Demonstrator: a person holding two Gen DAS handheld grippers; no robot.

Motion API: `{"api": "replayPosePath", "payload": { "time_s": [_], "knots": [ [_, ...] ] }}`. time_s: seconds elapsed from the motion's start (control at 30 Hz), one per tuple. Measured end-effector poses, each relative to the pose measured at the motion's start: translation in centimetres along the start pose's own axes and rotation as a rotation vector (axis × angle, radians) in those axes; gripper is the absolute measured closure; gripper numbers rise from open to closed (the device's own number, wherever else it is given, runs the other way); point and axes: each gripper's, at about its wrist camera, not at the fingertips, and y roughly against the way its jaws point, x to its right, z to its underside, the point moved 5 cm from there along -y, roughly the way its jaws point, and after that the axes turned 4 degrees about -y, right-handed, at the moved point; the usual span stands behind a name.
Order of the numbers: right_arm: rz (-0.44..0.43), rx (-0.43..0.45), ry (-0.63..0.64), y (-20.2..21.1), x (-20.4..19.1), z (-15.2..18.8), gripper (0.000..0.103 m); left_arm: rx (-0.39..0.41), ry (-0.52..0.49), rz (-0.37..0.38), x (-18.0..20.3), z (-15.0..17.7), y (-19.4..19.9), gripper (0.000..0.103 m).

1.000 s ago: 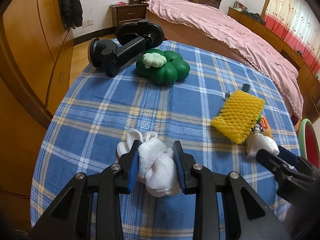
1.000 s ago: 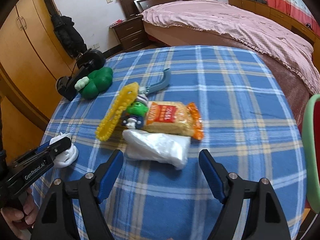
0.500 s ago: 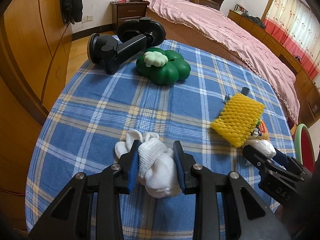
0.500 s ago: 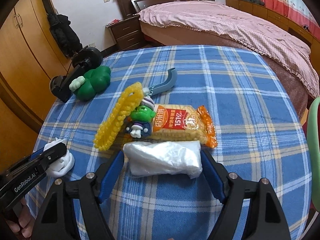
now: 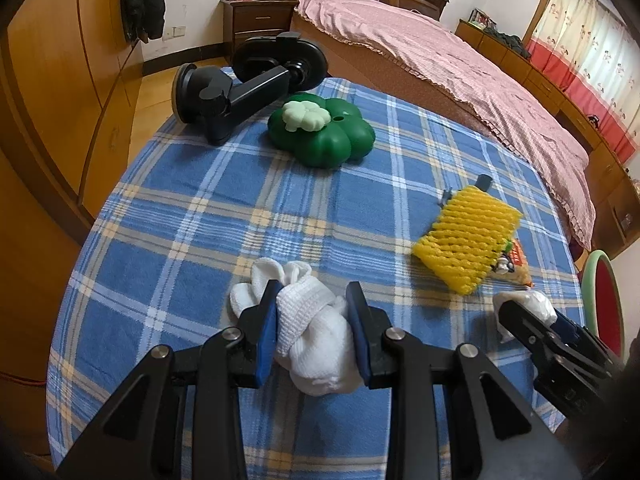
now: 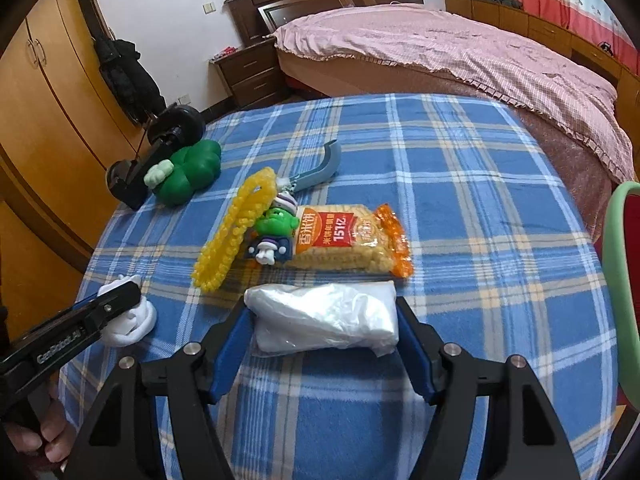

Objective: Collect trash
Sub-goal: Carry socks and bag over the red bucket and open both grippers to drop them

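My left gripper (image 5: 314,322) is shut on a bunched white cloth (image 5: 316,340) at the near left of the blue plaid table (image 5: 192,184). The cloth also shows in the right wrist view (image 6: 132,320) beside the left gripper's finger. My right gripper (image 6: 324,320) is open with its fingers on either side of a crumpled white plastic bag (image 6: 326,318), touching or nearly touching its ends. The bag shows in the left wrist view (image 5: 528,306) at the right gripper's tip. A yellow foam net (image 6: 236,232) and an orange snack packet (image 6: 348,240) lie just beyond the bag.
A green clover-shaped toy (image 5: 320,132) and a black suction phone mount (image 5: 240,88) sit at the table's far left. A small green figurine (image 6: 274,232) and a grey-blue hook (image 6: 320,168) lie by the packet. A bed (image 6: 460,56) stands beyond, a wardrobe (image 5: 52,80) left, a red-green chair (image 6: 624,280) right.
My right gripper has moved forward over the table until the plastic bag lies between its fingers, and the fingers have narrowed around it. My left gripper has kept its hold on the cloth.
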Motion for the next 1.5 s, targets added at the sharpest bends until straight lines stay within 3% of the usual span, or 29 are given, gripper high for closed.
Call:
{"api": "replayPosePath", "payload": {
  "time_s": [0.33,0.8,1.5],
  "knots": [
    [-0.002,0.075,-0.046,4.9,2.5,0.0,0.033,0.030,-0.054,0.034,3.0,-0.4,1.6,0.070],
    [0.064,0.176,-0.162,11.4,9.2,0.3,0.033,0.057,-0.188,0.100,10.5,-0.8,3.6,0.070],
    [0.231,0.269,-0.358,17.8,22.6,2.1,0.033,0.068,-0.498,0.286,27.6,0.5,5.2,0.070]
  ]
}}
